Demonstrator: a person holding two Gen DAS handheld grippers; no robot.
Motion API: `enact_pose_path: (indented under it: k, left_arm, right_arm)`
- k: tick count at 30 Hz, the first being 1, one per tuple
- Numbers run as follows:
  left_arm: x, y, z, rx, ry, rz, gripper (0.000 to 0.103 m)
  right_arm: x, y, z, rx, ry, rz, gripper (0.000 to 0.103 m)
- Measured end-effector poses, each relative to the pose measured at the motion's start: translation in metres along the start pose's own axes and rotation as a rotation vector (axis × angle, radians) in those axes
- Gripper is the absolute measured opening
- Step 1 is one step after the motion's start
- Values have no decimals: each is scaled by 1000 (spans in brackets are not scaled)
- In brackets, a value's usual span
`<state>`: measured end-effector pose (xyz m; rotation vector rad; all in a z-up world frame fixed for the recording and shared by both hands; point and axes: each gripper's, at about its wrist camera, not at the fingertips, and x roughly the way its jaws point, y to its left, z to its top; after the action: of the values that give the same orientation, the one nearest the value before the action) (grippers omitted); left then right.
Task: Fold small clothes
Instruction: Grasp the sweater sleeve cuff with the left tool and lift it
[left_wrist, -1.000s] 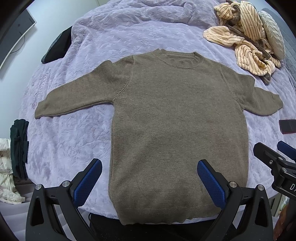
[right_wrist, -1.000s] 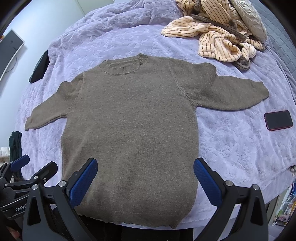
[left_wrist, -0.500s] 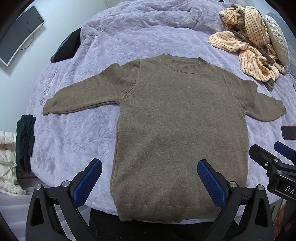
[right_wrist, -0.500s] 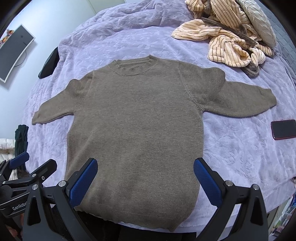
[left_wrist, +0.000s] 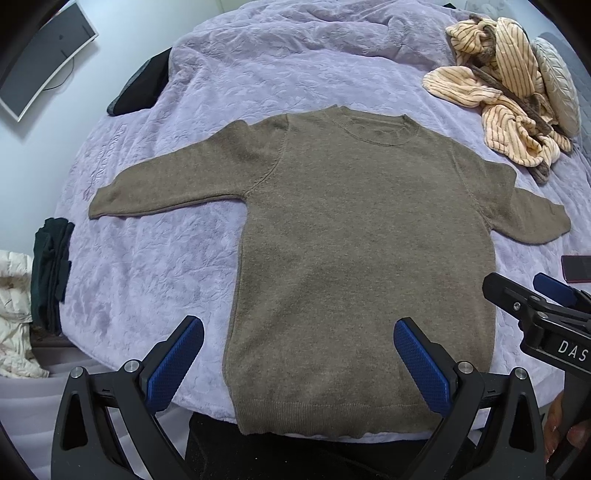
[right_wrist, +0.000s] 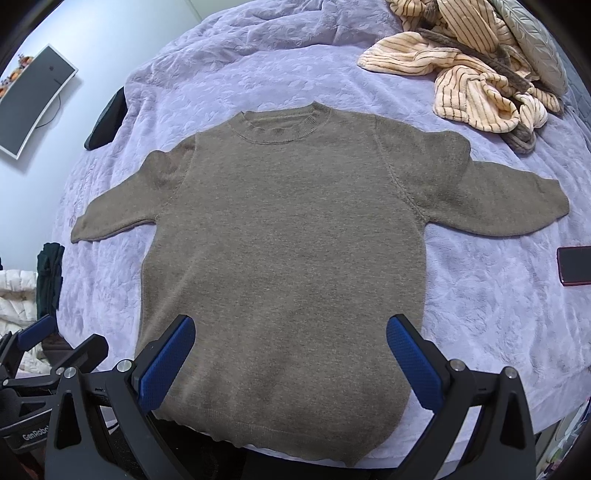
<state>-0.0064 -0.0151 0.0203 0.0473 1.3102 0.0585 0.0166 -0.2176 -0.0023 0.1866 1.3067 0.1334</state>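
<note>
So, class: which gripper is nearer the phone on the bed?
Right. The right gripper hangs over the sweater's hem on the phone's side; the left gripper sits farther away.

sweater (left_wrist: 362, 266): matt fine knit | bedspread (left_wrist: 155, 266): soft embossed plush | fingers (right_wrist: 415, 363): textured blue rubber

We note one brown knit sweater (left_wrist: 362, 251) lying flat and unfolded on the bed, front side up, both sleeves spread left and right, crew neck far, ribbed hem at the near edge.
</note>
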Motion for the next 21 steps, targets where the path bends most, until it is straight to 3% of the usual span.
enact_pose_path:
  k: [6,10,14,21]
  left_arm:
    - [14,13,18,54,8,-111,103]
    - [33,47,33,28,12,-209,103]
    - [59,110,51,-57,-13,-250,103]
    - [130,263,81,-278,-66,-216,103]
  right_arm:
    - [1,17,5,61,-8,-27,103]
    - [11,41,9,75,5,-44,103]
    - [36,83,16,38,57,-51,103]
    - [82,175,23,-99,128,2,103]
